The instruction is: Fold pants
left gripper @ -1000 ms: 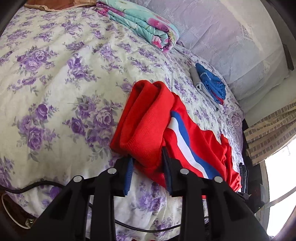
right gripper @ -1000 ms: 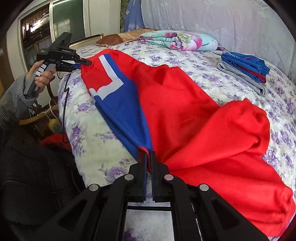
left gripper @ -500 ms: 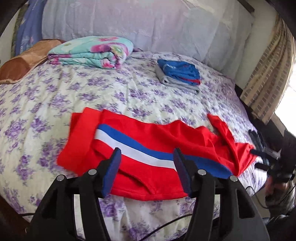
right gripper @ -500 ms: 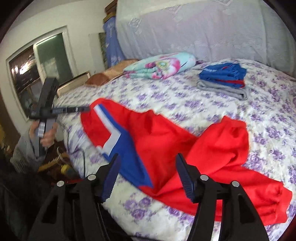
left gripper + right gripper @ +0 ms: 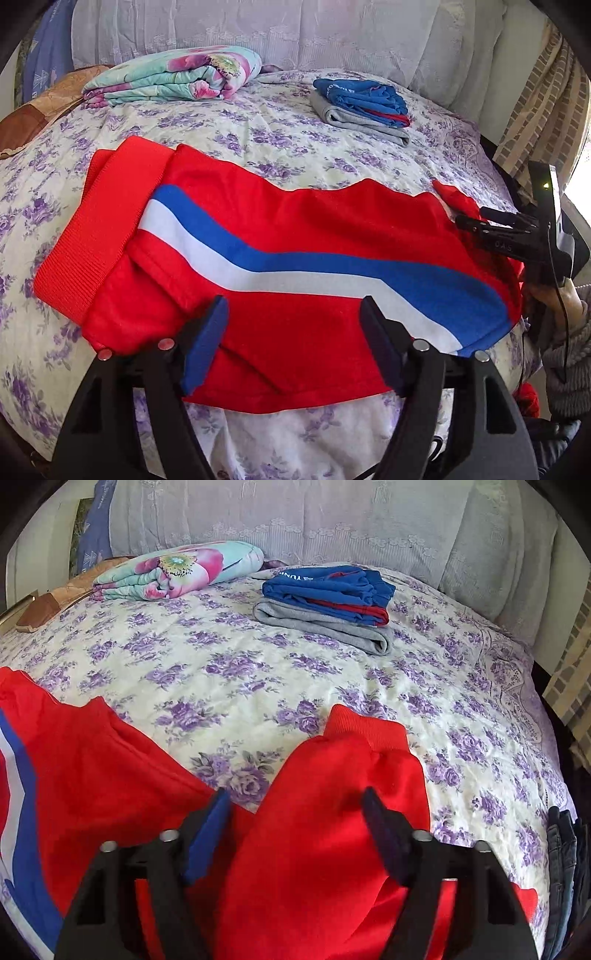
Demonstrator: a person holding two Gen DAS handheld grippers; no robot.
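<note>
Red pants [image 5: 258,221] with a blue and white side stripe lie across the near edge of the bed, waistband at the left. My left gripper [image 5: 295,332] is open and empty, just above the pants' near edge. In the right wrist view the pants' legs [image 5: 332,812] lie bunched, with a ribbed cuff [image 5: 365,723] pointing up the bed. My right gripper [image 5: 295,830] is open and empty over that leg. The right gripper also shows in the left wrist view [image 5: 517,236] at the pants' right end.
The bed has a purple-flowered cover [image 5: 258,664]. A stack of folded blue and grey clothes [image 5: 325,602] lies at the back. A folded floral blanket [image 5: 177,568] lies at the back left. Dark clothes [image 5: 565,867] hang at the right edge.
Both grippers have let go of the pants and opened. The pants now lie flat on the bed. Both grippers turned to face the head of the bed.
</note>
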